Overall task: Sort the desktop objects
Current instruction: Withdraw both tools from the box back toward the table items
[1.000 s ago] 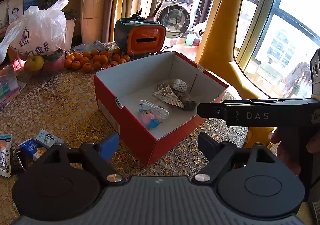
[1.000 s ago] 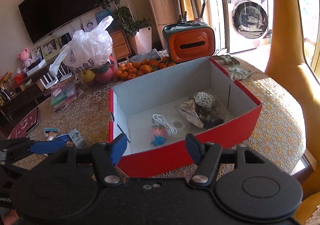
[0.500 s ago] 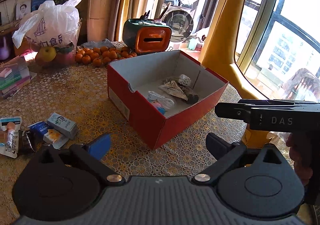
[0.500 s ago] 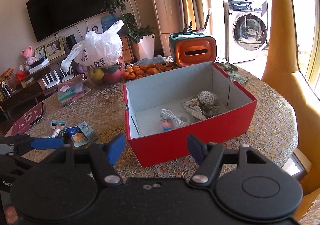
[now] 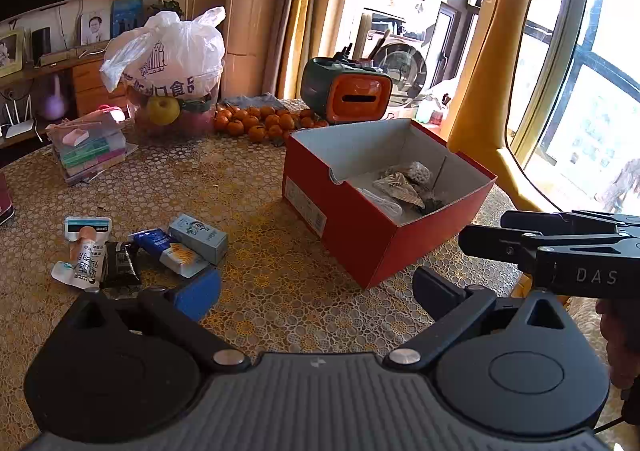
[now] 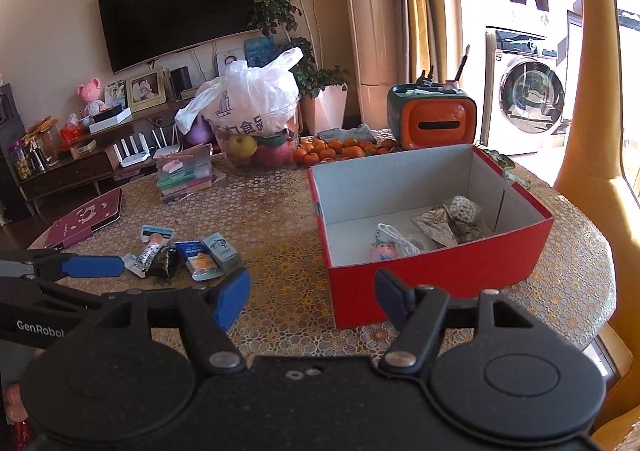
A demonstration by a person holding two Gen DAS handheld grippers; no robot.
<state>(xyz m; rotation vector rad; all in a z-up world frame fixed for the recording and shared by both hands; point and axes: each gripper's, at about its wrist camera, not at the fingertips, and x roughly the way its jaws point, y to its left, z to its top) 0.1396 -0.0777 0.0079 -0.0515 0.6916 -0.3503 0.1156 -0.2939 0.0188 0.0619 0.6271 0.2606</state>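
Observation:
A red box (image 5: 384,239) (image 6: 436,271) stands open on the patterned table, holding a white cable, a pink toy, a foil packet and a beaded ball. Left of it lies a cluster of small packets and cartons (image 5: 160,247) (image 6: 188,251). My left gripper (image 5: 316,291) is open and empty, hovering over the table between the cluster and the box. My right gripper (image 6: 312,297) is also open and empty, in front of the box's near left corner. Each gripper shows at the edge of the other's view.
At the back stand a white plastic bag over a fruit bowl (image 6: 252,107), a heap of small oranges (image 5: 260,121), an orange and green tissue holder (image 6: 434,121) and a stack of coloured boxes (image 5: 90,147). A maroon case (image 6: 86,217) lies at the table's left edge.
Both grippers have drawn back and swung left from over the box. The cluster of packets has come fully into both views. Both stayed open and empty.

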